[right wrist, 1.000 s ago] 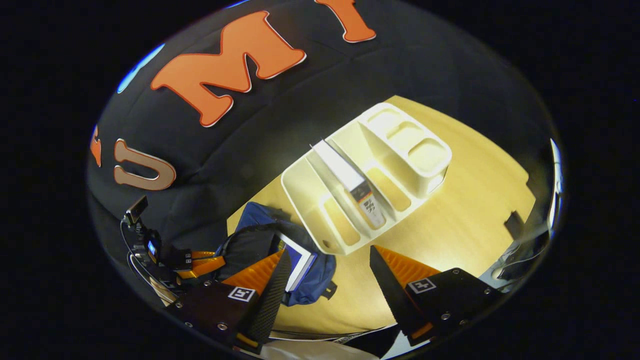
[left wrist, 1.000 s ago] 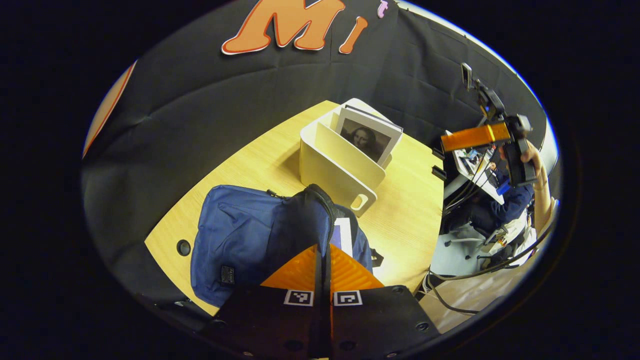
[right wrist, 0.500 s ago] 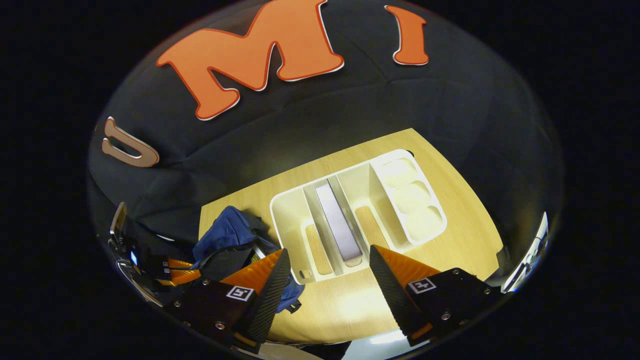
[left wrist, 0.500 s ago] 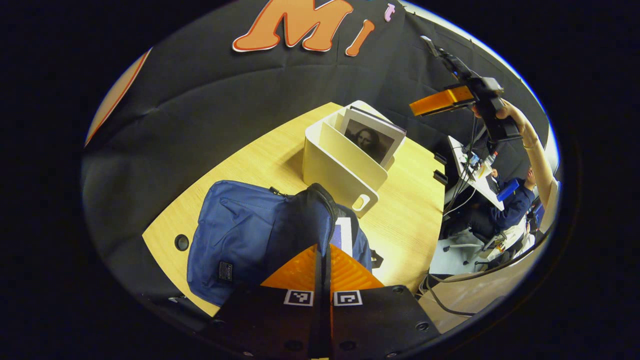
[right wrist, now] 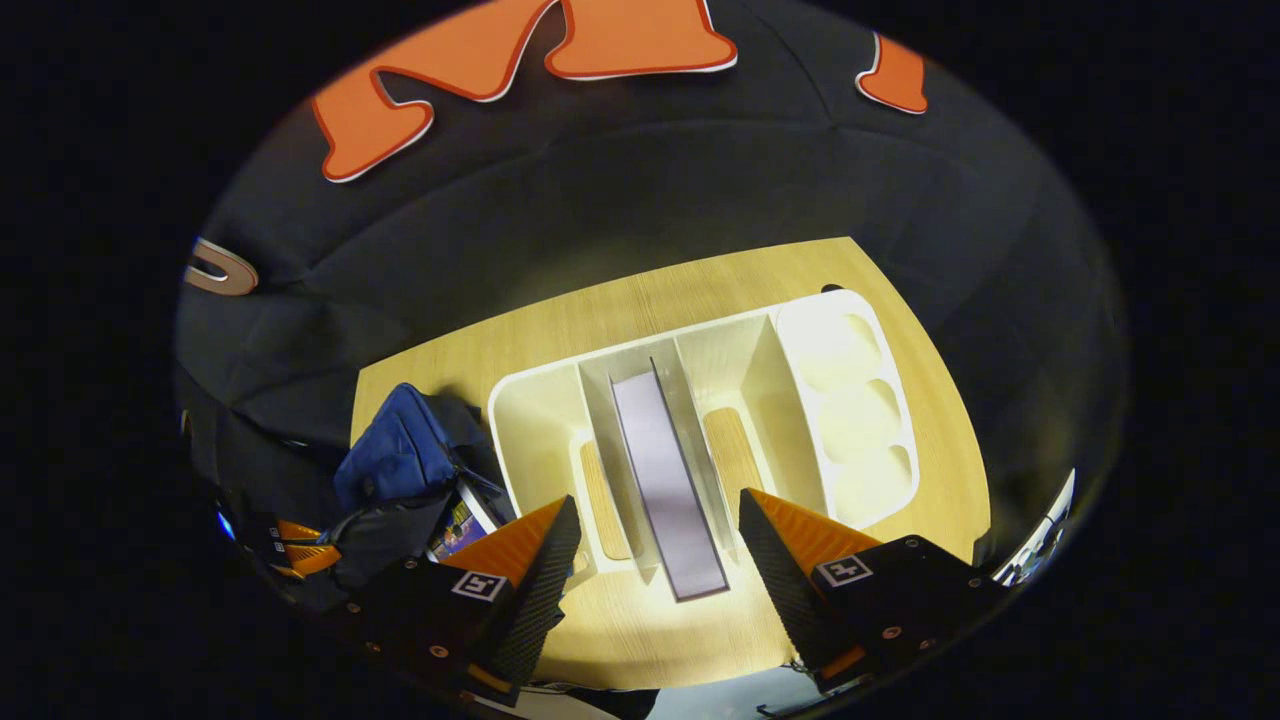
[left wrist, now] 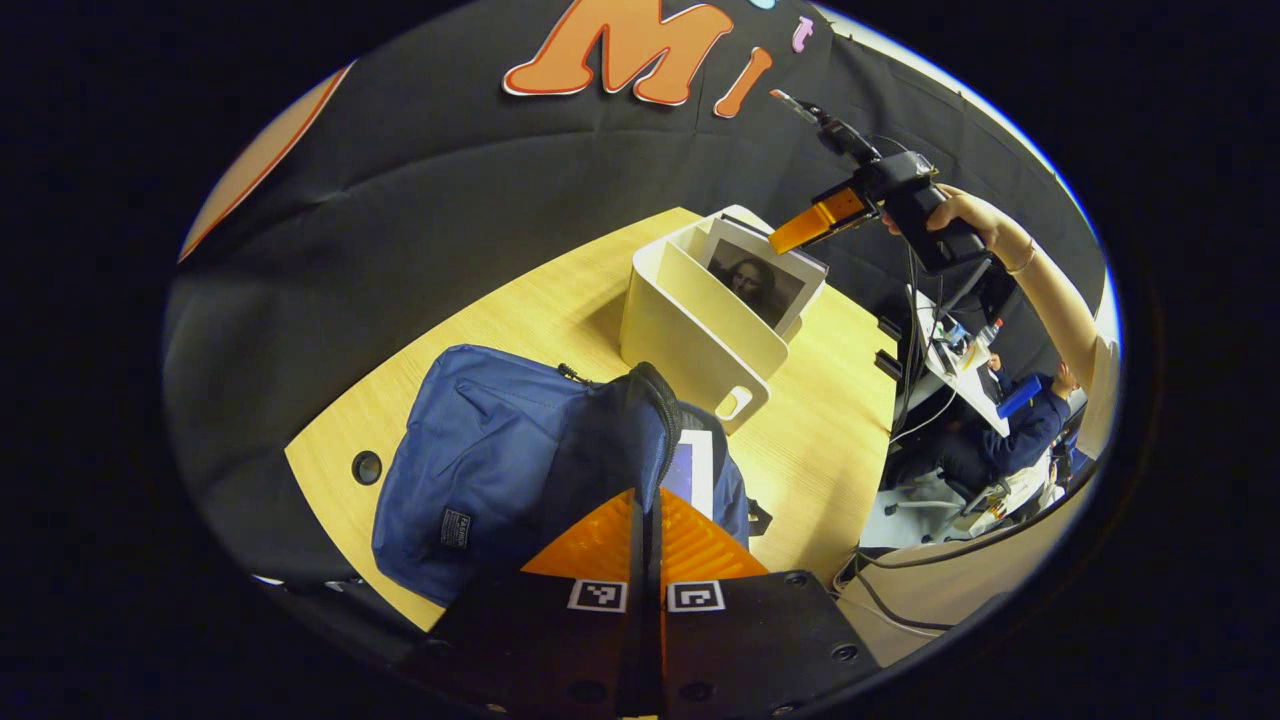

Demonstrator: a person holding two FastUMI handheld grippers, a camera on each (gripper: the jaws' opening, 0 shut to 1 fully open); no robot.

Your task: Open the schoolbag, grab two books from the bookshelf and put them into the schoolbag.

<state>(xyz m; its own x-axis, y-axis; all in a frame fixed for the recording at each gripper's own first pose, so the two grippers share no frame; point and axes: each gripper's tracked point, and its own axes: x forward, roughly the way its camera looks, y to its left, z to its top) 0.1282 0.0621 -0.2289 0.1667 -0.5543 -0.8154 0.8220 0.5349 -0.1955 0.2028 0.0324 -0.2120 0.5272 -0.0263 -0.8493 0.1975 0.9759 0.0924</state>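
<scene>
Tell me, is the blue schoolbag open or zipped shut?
Open. The schoolbag gapes at its zipper edge, and a book pokes out of the opening.

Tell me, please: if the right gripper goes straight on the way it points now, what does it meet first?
Most likely the book standing in the white bookshelf: its top edge lies between the open fingers of the right gripper. Depth is unclear.

The right tongs (right wrist: pixel 655 540) swing over from out past the bench edge and now hang right above the bookshelf (right wrist: pixel 700 400), jaws wide, straddling the upright book (right wrist: pixel 665 480). In the left gripper view they're at its top edge.
</scene>
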